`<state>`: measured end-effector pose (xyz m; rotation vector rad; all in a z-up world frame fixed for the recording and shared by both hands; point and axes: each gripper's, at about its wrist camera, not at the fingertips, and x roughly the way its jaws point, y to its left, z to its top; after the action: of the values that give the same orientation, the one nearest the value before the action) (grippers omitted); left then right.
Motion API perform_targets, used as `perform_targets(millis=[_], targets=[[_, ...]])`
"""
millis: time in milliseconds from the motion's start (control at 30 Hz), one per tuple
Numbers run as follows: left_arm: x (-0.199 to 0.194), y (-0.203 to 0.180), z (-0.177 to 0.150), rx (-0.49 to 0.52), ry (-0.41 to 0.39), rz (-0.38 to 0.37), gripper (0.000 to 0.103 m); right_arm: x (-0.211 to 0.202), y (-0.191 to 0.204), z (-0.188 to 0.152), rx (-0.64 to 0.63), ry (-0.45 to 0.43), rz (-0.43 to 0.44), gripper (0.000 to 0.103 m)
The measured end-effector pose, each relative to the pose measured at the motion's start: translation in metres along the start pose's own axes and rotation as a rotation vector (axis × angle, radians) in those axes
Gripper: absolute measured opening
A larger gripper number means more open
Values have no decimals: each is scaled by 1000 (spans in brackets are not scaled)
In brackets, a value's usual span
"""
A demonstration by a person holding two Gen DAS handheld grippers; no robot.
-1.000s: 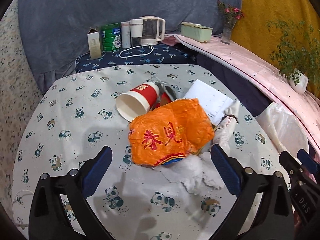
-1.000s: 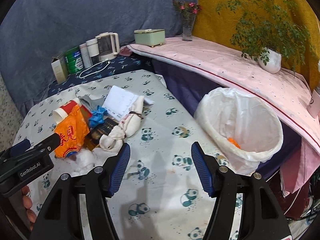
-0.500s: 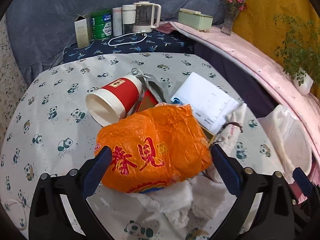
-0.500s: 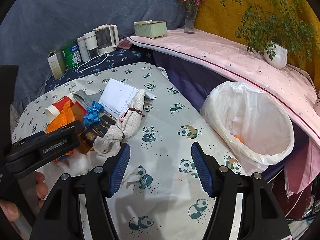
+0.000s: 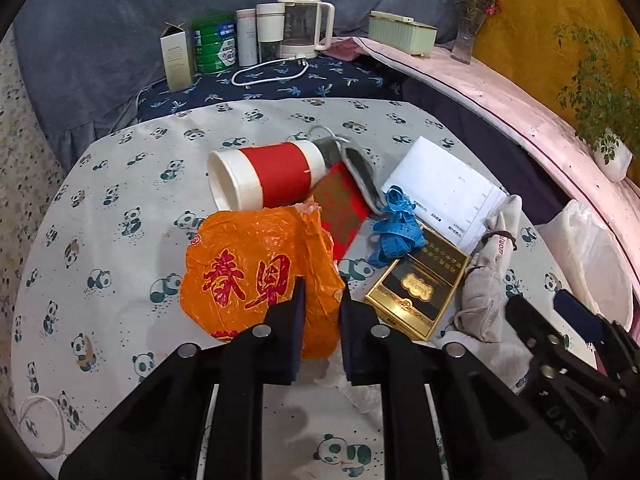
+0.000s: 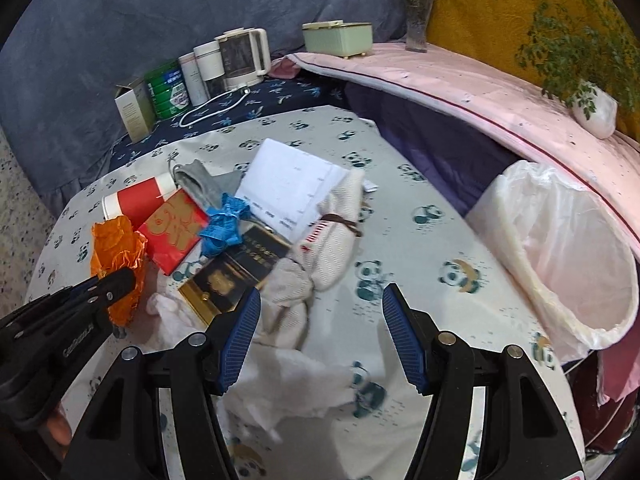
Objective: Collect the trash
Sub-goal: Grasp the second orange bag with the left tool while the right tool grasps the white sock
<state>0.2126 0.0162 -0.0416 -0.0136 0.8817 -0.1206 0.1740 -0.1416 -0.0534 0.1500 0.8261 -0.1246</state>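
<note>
An orange plastic bag [image 5: 248,276] with red characters lies on the panda-print table [image 5: 120,240]. My left gripper [image 5: 321,284] is closing its jaws on the bag's right edge, and the plastic is pinched between the pads. In the right wrist view the same bag [image 6: 116,248] is bunched up at the left gripper's tip. Behind the bag lie a tipped red paper cup [image 5: 268,178], a red packet [image 5: 340,208], blue ribbon [image 5: 394,224], a gold-and-black box [image 5: 418,284] and a rolled white cloth [image 5: 492,272]. My right gripper [image 6: 322,292] hangs open over crumpled white tissue [image 6: 288,384], holding nothing.
A bin with a white liner [image 6: 560,248] stands off the table's right edge. A white paper sheet [image 5: 444,184] lies behind the pile. A kettle [image 5: 304,28], a green can [image 5: 212,46] and a carton stand at the back. A pink-covered ledge [image 6: 480,92] carries a plant and a vase.
My left gripper moved forward and down onto the orange bag and its wide jaws closed in on the bag's edge, crumpling it and uncovering the gold box. My right gripper moved nearer the pile, still open.
</note>
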Motion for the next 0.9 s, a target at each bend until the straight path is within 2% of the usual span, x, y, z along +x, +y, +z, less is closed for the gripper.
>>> perform_targets(millis=[200,233,333,467,633,900], targets=[[-4,7,4,-7,-7,34,15,23,19,4,-31,28,8,59],[-4,7,4,-3,-8,40,15,26,20,3,-33,35,11,56],[-7,8,4,-5,-15,40,15,32,21,2,-39,52,22,35],[-11,5,4,-1,-22,45,15,29,18,2,-30,42,22,23],[-21,-1,3,7,-36,50,15,14,6,4,-8,10,22,19],[-50,-16,3,23,-80,34,14,-31,-19,12,31,-75,10,19]])
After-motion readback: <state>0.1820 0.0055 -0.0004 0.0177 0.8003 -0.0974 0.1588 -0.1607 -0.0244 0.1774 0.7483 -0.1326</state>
